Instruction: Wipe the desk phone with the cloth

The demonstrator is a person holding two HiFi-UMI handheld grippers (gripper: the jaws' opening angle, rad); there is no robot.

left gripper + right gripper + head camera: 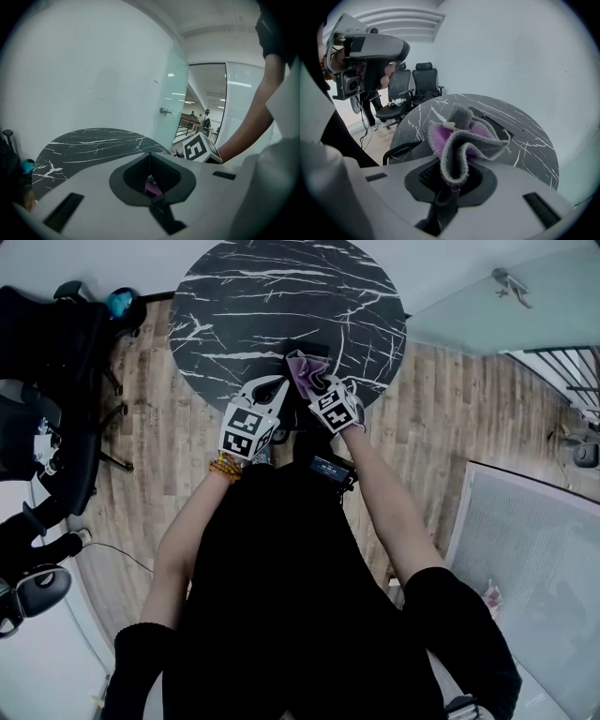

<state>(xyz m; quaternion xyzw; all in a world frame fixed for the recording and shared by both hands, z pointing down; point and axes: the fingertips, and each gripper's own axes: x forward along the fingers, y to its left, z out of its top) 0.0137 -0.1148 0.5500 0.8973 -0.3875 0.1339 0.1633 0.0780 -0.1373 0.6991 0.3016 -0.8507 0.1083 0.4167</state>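
Wipe not started. My right hand-held gripper is pinching cloth, bunched, over desk phone at bench 6 o'clock edge. My left hand-held gripper closed, apparently nipping purple corner. Next: lower cloth onto phone, light pressure

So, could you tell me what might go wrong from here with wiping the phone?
The right gripper pinches the cloth by one fold with the rest loose, so it may slip out under wiping pressure. The coiled cord lies by the edge of the table; a loose fold could snag it and drag the desk phone.
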